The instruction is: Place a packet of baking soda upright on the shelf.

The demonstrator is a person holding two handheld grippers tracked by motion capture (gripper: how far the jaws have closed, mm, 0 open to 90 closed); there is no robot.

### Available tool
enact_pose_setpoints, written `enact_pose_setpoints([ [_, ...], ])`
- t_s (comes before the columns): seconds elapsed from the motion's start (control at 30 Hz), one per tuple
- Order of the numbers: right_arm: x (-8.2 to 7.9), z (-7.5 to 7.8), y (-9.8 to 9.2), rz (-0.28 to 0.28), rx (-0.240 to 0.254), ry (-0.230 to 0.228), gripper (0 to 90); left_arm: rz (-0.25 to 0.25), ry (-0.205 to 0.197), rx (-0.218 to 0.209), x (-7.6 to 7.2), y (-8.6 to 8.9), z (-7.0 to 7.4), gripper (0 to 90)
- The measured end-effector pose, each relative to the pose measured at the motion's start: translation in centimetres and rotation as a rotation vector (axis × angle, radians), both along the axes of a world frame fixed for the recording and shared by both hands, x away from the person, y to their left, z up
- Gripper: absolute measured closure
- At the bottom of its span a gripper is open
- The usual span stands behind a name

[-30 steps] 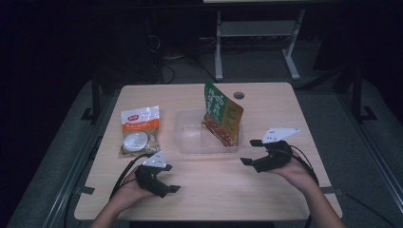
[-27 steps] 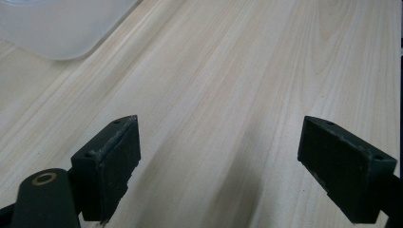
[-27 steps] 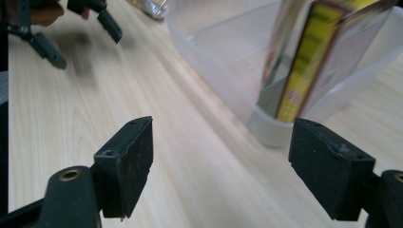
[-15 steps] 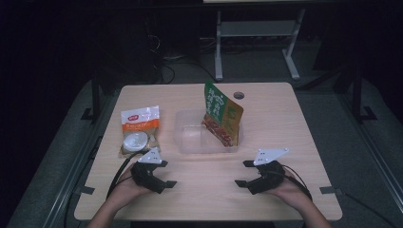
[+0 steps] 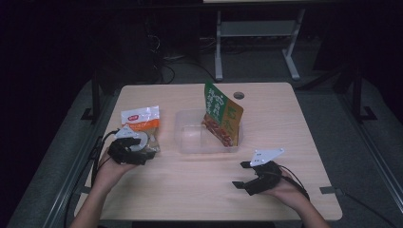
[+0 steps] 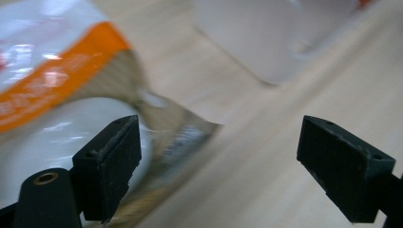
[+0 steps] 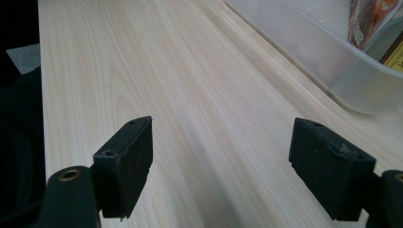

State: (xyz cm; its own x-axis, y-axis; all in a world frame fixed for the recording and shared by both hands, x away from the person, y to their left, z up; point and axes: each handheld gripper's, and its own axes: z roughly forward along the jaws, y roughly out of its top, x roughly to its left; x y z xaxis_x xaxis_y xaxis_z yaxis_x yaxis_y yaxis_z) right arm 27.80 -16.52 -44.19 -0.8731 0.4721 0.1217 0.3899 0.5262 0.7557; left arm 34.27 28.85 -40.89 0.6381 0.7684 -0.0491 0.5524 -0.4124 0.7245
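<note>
A: Item one, the left claw (image 5: 142, 151). Position and state?

B: It sat at the near-left part of the desk (image 5: 190, 190), jaws spread wide with nothing between them. In the left gripper view its left jaw lay over the near edge of the orange-and-white snack packet (image 6: 57, 95); the right jaw stood over bare wood.

A: The packet's location?

B: Flat on the desk's left side, just left of the clear plastic tub (image 5: 199, 140). In the high view the left claw overlapped the packet's near end; whether the jaw touched it I could not tell, the view being blurred.

A: Item two, the right claw (image 5: 242, 175)?

B: Near-right on the desk, jaws likewise spread and empty, over bare wood. The tub's near wall lay ahead and to its right in the right gripper view.

A: Tub contents?

B: One green snack bag (image 5: 221, 116), standing tilted in the tub's right half.
</note>
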Motion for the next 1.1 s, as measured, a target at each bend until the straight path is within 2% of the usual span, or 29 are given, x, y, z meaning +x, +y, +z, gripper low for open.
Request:
enact_pose_setpoints([
  [0.07, 0.0, 0.0, 0.0, 0.002, -0.003, 0.000, 22.2, 0.043, 0.000, 0.002, 0.8, 0.7, 0.2, 14.3],
  [0.13, -0.1, -0.1, 0.0, 0.005, -0.005, 0.003, 22.2, 0.085, -0.001, 0.030, 1.9, 1.5, 0.3, 14.3],
  [0.2, -0.1, -0.1, 0.0, 0.006, -0.007, 0.002, 22.2, 0.108, -0.006, 0.026, 2.5, 1.9, 0.3, 14.5],
  [0.33, -0.1, -0.2, -0.1, 0.000, -0.010, 0.003, 22.3, 0.148, 0.018, 0.055, 4.2, 2.8, 0.0, 14.5],
  [0.4, -0.1, -0.2, -0.2, -0.002, -0.011, 0.003, 22.3, 0.163, 0.012, 0.035, 4.9, 2.7, -0.3, 17.5],
  [0.47, 0.0, -0.2, -0.2, -0.001, -0.013, 0.002, 22.3, 0.165, 0.021, 0.013, 5.7, 2.4, -0.6, 24.8],
  [0.53, -0.1, -0.2, -0.2, -0.002, -0.014, 0.004, 22.3, 0.156, 0.026, 0.042, 6.3, 1.9, -0.9, 32.2],
  [0.57, -0.1, -0.2, -0.2, -0.001, -0.014, 0.003, 22.4, 0.155, 0.027, 0.041, 6.8, 1.6, -1.1, 35.9],
  [0.63, -0.1, -0.3, -0.2, 0.000, -0.016, 0.003, 22.5, 0.156, 0.027, 0.019, 7.5, 1.0, -1.5, 51.4],
  [0.73, -0.1, -0.3, -0.3, 0.002, -0.022, 0.004, 22.7, 0.143, 0.056, 0.031, 8.3, 0.0, -2.0, 72.3],
  [0.83, -0.1, -0.3, -0.5, 0.004, -0.024, 0.000, 23.0, 0.136, 0.055, 0.062, 8.8, -0.4, -2.4, 88.6],
  [0.9, -0.1, -0.4, -0.6, 0.004, -0.026, 0.004, 23.1, 0.138, 0.067, 0.070, 8.9, -0.6, -2.7, 89.6],
  [1.0, -0.1, -0.4, -0.7, 0.010, -0.027, 0.007, 23.1, 0.108, 0.092, 0.111, 9.0, -0.8, -3.2, 89.7],
  [1.1, -0.2, -0.4, -0.6, 0.011, -0.027, 0.012, 23.1, 0.095, 0.112, 0.124, 8.5, -0.8, -3.5, 89.8],
])
